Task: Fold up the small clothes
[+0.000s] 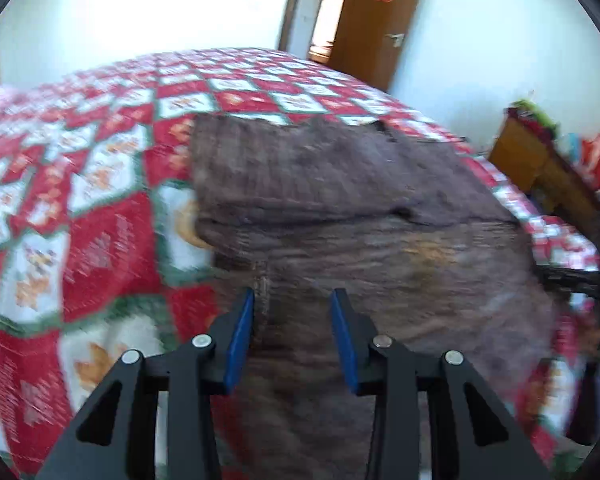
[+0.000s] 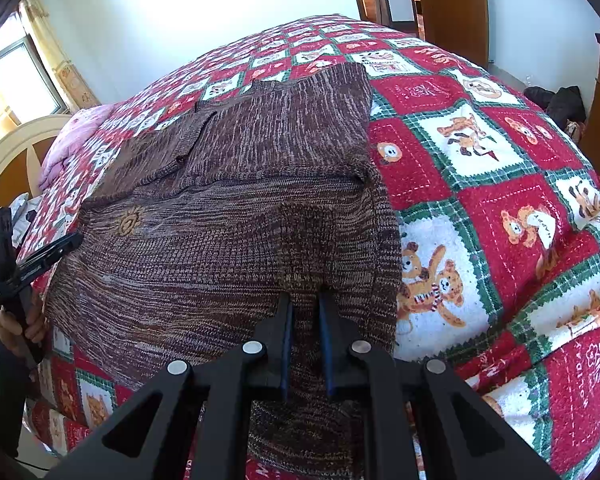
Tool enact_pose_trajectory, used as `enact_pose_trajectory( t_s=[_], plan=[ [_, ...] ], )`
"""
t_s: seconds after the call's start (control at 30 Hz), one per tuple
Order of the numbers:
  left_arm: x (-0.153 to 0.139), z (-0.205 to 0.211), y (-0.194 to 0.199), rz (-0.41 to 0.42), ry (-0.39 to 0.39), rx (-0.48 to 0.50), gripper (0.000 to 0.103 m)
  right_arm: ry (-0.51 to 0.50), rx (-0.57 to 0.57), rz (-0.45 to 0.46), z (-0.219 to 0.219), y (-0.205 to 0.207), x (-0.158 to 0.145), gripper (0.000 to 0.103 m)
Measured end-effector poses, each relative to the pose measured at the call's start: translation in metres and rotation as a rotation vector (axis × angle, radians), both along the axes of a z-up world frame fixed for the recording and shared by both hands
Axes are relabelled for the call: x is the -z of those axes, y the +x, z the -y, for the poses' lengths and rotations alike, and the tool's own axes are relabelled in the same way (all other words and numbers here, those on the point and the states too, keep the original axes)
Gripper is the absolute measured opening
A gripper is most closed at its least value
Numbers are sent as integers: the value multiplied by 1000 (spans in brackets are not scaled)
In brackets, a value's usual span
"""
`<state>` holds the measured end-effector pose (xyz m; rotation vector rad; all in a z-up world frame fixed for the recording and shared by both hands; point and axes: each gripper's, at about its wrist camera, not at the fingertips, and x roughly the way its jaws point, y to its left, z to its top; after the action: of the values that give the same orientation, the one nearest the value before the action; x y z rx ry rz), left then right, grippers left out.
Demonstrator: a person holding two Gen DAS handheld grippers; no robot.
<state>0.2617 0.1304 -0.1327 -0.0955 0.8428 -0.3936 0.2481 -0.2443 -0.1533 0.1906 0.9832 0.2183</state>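
Note:
A small brown knitted sweater (image 2: 236, 208) lies spread on the bed, its far part folded over; it also shows, blurred, in the left wrist view (image 1: 360, 216). My right gripper (image 2: 305, 300) hangs over the sweater's near hem, its jaws nearly together with knit fabric between the blue pads. My left gripper (image 1: 294, 296) is open above the sweater's near left edge, holding nothing. The left gripper also shows at the left edge of the right wrist view (image 2: 32, 256), held in a hand.
The sweater lies on a red, white and green bear-patterned quilt (image 2: 480, 168) covering the bed. A pink pillow (image 2: 76, 136) and cream headboard (image 2: 16, 152) are at the left. Wooden doors (image 2: 452, 4) stand beyond the bed. A wooden cabinet (image 1: 540, 168) stands at the right.

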Motion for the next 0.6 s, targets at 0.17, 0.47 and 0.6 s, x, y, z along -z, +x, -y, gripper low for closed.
enact_pose_trajectory(
  t_s=[0.17,0.47,0.6],
  plan=[
    [-6,8,-19,15,2,72,40,13,3,-2,1,0,1,13],
    [1,-1,-3,-2,-12,0,42,46,11,-4,7,1,1,13],
    [6,-9,7,-31,-53,13,42,63,14,-6,8,1,2,13]
  ],
)
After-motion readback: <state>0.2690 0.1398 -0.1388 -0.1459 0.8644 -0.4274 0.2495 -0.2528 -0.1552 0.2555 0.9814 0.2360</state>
